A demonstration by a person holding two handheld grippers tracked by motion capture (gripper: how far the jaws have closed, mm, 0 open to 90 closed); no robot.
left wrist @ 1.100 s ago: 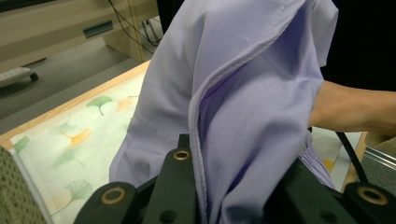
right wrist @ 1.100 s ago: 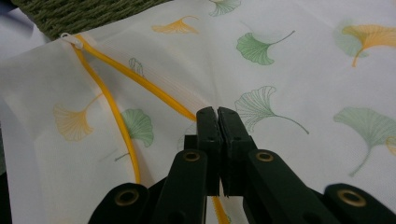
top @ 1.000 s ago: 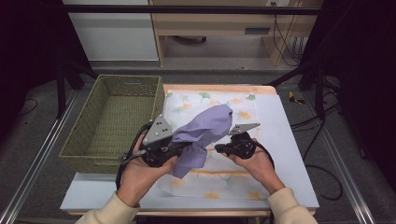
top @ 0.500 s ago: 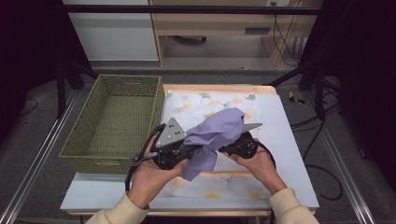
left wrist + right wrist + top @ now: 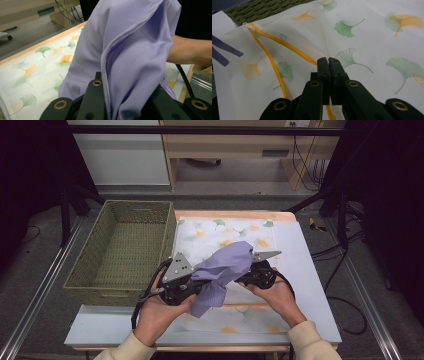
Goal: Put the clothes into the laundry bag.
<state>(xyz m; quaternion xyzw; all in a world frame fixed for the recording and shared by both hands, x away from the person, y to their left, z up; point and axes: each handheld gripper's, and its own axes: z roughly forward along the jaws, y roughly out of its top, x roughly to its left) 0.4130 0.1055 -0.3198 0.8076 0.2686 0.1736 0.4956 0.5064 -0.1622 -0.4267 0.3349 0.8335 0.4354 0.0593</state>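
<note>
- The table (image 5: 310,285) is carrying everything, with a green woven basket (image 5: 125,250) sitting along its left edge.
- A white ginkgo-leaf laundry bag (image 5: 215,232) with a yellow zipper is lying flat over the table's middle, its left edge just beside the basket.
- I am holding a lilac cloth (image 5: 222,270) above the bag, toward the table's near edge; it is bunching up between my two tools and drooping down at the front.
- My left gripper (image 5: 125,100) is clamping the cloth: the jaws are standing partly apart with the hemmed fabric wedged between them.
- My right gripper (image 5: 328,65) is pinching completely closed, jaw against jaw, over the bag beside its zipper; whether any fabric is caught in it, I cannot tell.
</note>
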